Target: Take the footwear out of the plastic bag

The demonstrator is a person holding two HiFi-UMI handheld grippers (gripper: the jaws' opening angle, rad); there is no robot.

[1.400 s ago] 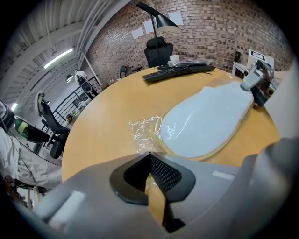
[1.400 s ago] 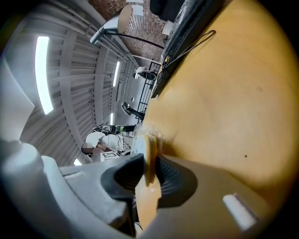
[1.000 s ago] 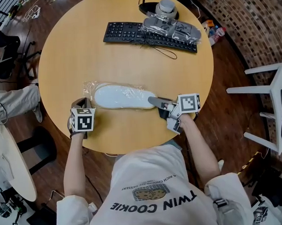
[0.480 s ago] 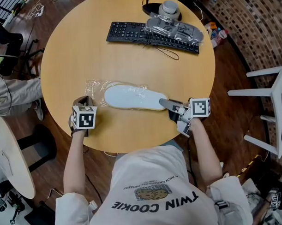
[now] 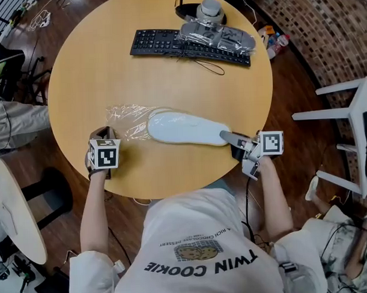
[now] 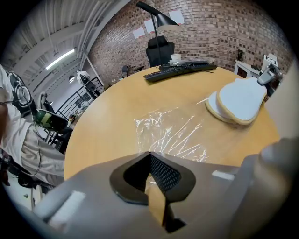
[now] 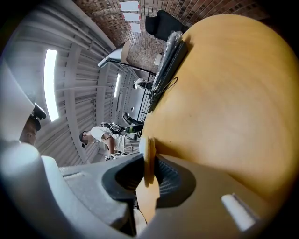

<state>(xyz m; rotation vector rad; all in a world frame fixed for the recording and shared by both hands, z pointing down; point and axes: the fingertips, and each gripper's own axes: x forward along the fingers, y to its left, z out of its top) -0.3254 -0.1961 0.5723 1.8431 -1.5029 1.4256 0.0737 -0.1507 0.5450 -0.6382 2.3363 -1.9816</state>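
A white flat slipper [image 5: 186, 128] with a tan sole edge lies on the round wooden table [image 5: 169, 83]. Its left end sits at the mouth of a clear plastic bag [image 5: 127, 118]. My right gripper [image 5: 227, 137] is shut on the slipper's right end, and the thin edge [image 7: 149, 154] shows between its pads. At the bag's left end, my left gripper [image 5: 106, 133] points down and is shut on the plastic. In the left gripper view the crinkled bag [image 6: 173, 133] stretches from the jaws towards the slipper [image 6: 238, 100], flat and empty.
A black keyboard [image 5: 168, 42] with a plastic-wrapped item [image 5: 219, 36] and a lamp base [image 5: 210, 10] stand at the table's far side. A white chair [image 5: 350, 113] stands to the right, and a second table [image 5: 11, 209] and a seated person's leg [image 5: 14, 122] to the left.
My right gripper has moved right with the slipper, drawing it out of the bag. The left gripper has stayed in place on the bag, which now lies stretched and flat.
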